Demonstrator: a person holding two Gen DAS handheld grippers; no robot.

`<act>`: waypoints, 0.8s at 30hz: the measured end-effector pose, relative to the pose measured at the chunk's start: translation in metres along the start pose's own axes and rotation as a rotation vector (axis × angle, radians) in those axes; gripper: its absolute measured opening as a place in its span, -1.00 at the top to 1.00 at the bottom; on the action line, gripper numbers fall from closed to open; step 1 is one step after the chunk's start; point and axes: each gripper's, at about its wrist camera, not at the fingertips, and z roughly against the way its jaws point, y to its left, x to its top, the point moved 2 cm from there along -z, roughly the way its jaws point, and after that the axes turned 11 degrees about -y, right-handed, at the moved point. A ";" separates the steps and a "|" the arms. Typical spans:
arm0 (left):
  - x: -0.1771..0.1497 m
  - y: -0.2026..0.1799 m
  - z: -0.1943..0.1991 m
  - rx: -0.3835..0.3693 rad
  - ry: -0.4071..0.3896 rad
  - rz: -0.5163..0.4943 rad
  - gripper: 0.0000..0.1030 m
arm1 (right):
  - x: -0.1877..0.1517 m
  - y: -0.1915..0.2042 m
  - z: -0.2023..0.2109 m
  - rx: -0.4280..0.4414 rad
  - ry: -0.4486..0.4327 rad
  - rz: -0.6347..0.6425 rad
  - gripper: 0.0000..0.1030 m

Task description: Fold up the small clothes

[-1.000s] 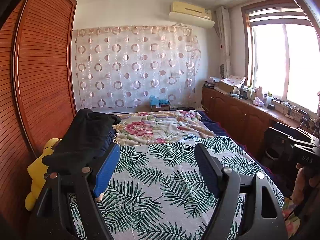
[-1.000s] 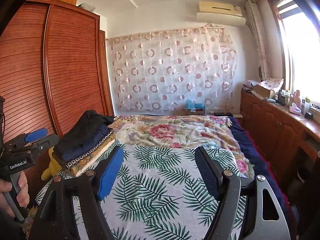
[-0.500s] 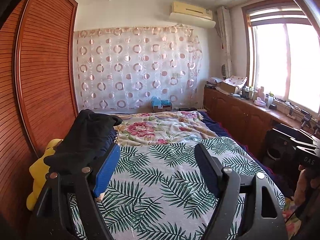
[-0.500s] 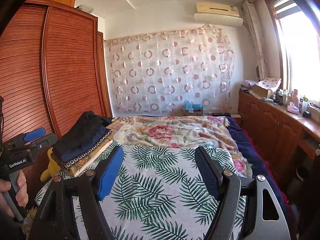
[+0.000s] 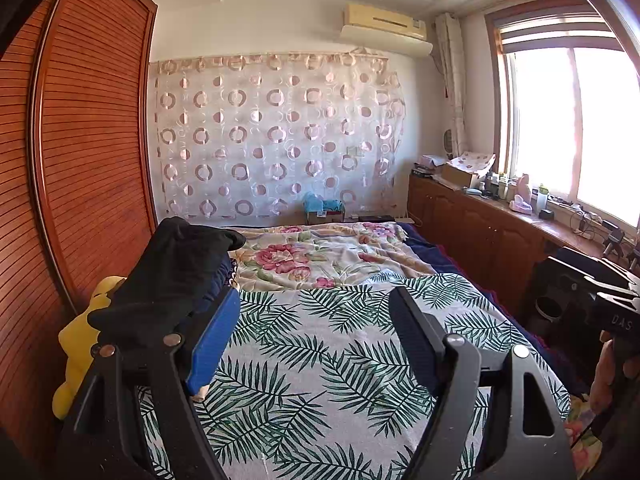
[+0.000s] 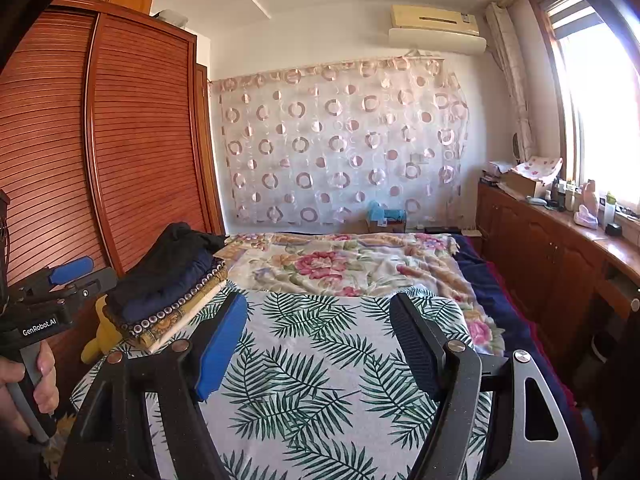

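Observation:
A stack of folded clothes (image 6: 168, 280), black and navy pieces on top of a patterned tan one, sits at the bed's left edge; the left wrist view shows the same stack (image 5: 176, 276) just beyond my left finger. My left gripper (image 5: 314, 328) hangs open over the palm-leaf sheet (image 5: 320, 340), nothing between its fingers. My right gripper (image 6: 320, 328) is open too, above the same sheet (image 6: 320, 360), empty. A hand holds the left gripper's handle (image 6: 36, 320) at the far left of the right wrist view.
A floral blanket (image 6: 340, 264) covers the far half of the bed. A slatted wooden wardrobe (image 6: 120, 140) lines the left side, with a yellow plush toy (image 5: 80, 344) against it. Wooden cabinets (image 6: 540, 256) with clutter run under the window on the right.

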 end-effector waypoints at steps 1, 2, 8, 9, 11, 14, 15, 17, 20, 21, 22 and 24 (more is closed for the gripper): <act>0.000 0.000 0.000 0.000 0.000 0.000 -0.50 | 0.000 -0.001 0.000 -0.003 -0.001 0.001 -0.47; 0.000 0.000 0.001 0.000 -0.001 -0.001 -0.50 | 0.000 -0.002 0.001 -0.001 -0.001 0.002 -0.47; 0.000 0.000 0.000 0.001 -0.001 0.001 -0.50 | 0.001 -0.008 0.001 0.003 0.000 0.000 -0.47; 0.000 0.000 0.000 0.001 -0.001 0.001 -0.50 | 0.001 -0.007 0.002 0.003 0.001 0.000 -0.47; 0.000 0.000 0.000 0.000 0.001 0.000 -0.50 | 0.001 -0.009 0.002 0.002 0.002 0.001 -0.47; 0.000 0.000 0.001 0.000 0.000 0.001 -0.50 | 0.001 -0.011 0.002 0.004 0.004 -0.002 -0.47; 0.000 0.000 0.001 0.000 -0.001 0.001 -0.50 | 0.001 -0.012 0.002 0.004 0.005 -0.001 -0.47; -0.001 0.000 0.000 0.000 -0.001 0.001 -0.50 | 0.001 -0.013 0.002 0.004 0.004 0.000 -0.47; 0.000 0.000 0.001 0.000 -0.002 0.000 -0.50 | 0.001 -0.013 0.002 0.005 0.003 0.002 -0.47; -0.001 0.000 0.000 -0.001 -0.001 0.001 -0.50 | 0.002 -0.014 0.003 0.005 0.002 0.005 -0.47; -0.001 0.000 0.000 0.000 -0.002 0.001 -0.50 | 0.002 -0.014 0.002 0.006 0.001 0.007 -0.47; 0.000 -0.001 0.000 0.000 -0.002 0.000 -0.50 | 0.002 -0.015 0.002 0.007 0.002 0.010 -0.47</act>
